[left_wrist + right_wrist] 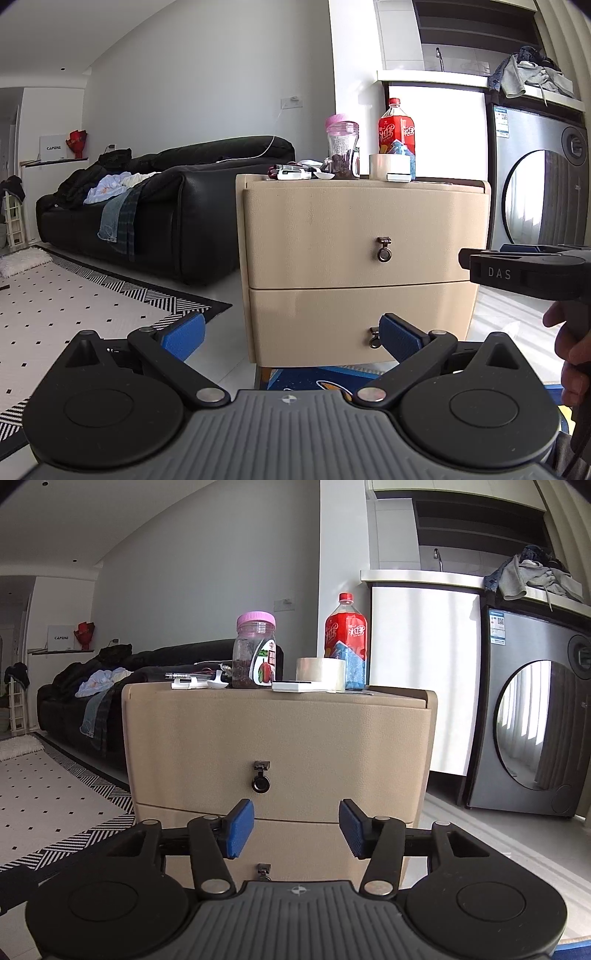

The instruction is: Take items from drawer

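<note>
- My right gripper (295,825) was spread wide, holding nothing, aimed at the beige nightstand (277,738) just under the top drawer pull (261,778)
- My left gripper (291,338) was spread too, empty, lower and off to the left side, its right finger pad (400,338) overlapping the bottom drawer pull (374,338) in its view
- Both drawers looked closed, so the items were hidden inside; couldn't tell which drawer holds them
- Risk: pulls are small hanging rings, pads could slip off or pinch only the hinge, drawer would stay closed
- Risk: a hard yank might jolt the top; pink-lid jar (256,651) and red bottle (346,633) stood up there and might tip
- Risk: both grippers were near the same front, they might bump each other
- Also on top: tape roll (320,672), flat white box (297,686), small white bits at the left end
- Around: black sofa (177,206) left, washer (535,716) right, patterned rug (74,295) on the floor
- Nothing stood between the grippers and the drawer fronts
</note>
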{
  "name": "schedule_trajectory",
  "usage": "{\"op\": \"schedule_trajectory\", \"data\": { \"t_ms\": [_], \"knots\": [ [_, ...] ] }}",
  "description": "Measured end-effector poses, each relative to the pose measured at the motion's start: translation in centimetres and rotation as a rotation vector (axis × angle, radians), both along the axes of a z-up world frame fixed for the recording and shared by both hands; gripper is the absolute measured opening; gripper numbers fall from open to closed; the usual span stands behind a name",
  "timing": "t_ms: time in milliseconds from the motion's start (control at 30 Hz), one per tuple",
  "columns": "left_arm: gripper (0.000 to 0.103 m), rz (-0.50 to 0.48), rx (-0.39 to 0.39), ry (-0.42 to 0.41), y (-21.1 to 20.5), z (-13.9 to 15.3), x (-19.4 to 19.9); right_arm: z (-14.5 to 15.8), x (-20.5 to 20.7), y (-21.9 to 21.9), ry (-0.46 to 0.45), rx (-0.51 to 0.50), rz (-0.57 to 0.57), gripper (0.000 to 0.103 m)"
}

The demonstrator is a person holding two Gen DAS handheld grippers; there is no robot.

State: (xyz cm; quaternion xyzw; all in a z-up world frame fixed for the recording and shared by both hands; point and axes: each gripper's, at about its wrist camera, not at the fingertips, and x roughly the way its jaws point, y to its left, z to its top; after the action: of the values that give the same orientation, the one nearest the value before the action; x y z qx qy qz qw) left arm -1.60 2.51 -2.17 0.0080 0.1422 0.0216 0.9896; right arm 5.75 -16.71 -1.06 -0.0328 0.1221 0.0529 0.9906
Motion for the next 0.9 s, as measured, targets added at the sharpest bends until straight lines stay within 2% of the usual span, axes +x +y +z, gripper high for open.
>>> {"op": "schedule_trajectory", "data": {
  "t_ms": [233,300,567,900],
  "knots": [
    [0.103,-0.007,-0.004,0.002,-0.3,0.0,0.7,0.5,-2.5,-0.9,0.0,0.009,0.0,0.056],
    [0.103,-0.007,-0.005,0.002,-0.3,0.1,0.9,0.5,-2.8,-1.0,-0.002,0.009,-0.002,0.061],
    [0.103,-0.02,-0.017,0.011,-0.3,-0.1,1.7,0.3,-3.8,-1.0,0.019,0.005,-0.009,0.069],
    [0.103,-0.026,-0.018,0.026,-0.7,-0.8,2.5,0.5,-4.9,-1.9,0.036,0.075,-0.064,0.073]
  ]
}}
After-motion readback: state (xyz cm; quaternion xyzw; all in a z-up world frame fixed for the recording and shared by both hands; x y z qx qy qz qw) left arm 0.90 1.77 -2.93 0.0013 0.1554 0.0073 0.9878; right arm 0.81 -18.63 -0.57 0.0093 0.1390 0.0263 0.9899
